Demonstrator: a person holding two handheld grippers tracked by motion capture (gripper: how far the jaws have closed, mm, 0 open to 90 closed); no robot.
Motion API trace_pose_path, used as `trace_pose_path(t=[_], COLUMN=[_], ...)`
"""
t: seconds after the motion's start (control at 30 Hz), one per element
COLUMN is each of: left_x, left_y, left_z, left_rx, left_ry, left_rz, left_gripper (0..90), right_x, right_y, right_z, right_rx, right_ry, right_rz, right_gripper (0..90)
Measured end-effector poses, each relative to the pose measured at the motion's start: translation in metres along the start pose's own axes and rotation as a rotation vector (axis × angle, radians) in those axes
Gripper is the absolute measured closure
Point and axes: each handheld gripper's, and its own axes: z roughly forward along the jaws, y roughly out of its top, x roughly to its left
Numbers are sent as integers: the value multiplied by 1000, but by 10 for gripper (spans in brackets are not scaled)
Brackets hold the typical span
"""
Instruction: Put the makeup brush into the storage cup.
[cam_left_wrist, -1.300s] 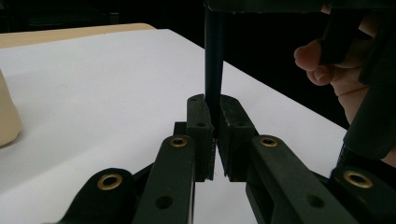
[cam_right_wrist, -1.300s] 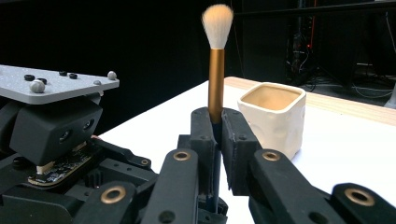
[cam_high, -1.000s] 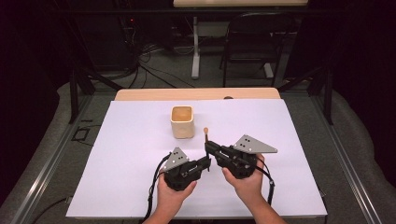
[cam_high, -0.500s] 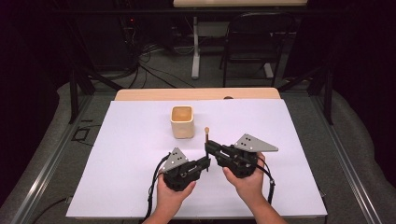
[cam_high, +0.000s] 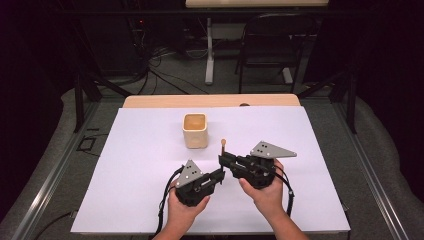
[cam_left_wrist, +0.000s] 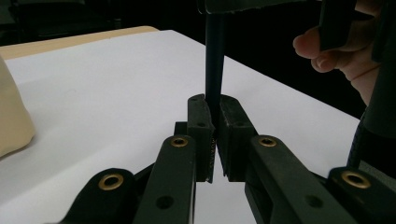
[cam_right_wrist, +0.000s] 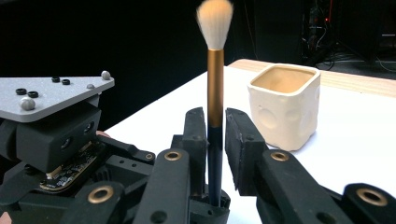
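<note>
1. Brush (cam_right_wrist: 215, 84): I see it upright between my two grippers, bristles up, its dark lower handle low in the jaws of both.
2. Left gripper (cam_left_wrist: 212, 105): jaws closed tight on the brush handle, pads pressing it from both sides.
3. Right gripper (cam_right_wrist: 215, 116): jaws have just been opening; the handle stands between them with a gap on one side, so I judge the hold released.
4. Cup (cam_high: 195, 130): cream, open-topped, ahead of both grippers and well apart from the brush tip.
5. Risk: the left pinch sits low on a tall handle, so the brush may tip as the right gripper pulls back.
6. Risk: a brushing jaw could knock it askew.
</note>
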Motion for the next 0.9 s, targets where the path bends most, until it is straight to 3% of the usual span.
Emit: trace_pose_path(t=[0.27,0.33,0.37,0.83,0.9], left_x=[0,-1,0,-1,-2], left_y=[-1,-2,-2,-4,-4], left_z=[1,1,1,2,3], left_rx=[4,5,7,18,12], left_ry=[-5,17,-4,-1,18], left_rz=[12,14,16,25,26], left_gripper=[843,843,843,843,843], right_x=[1,1,1,0,0], right_y=[0,1,1,2,2], right_z=[0,0,0,-2,-3], right_rx=[4,6,10,2,2], right_ry=[-10,-13,-14,-21,-19], right_rz=[-3,-8,-8,-1,3], right_gripper=[802,805,807,815,815])
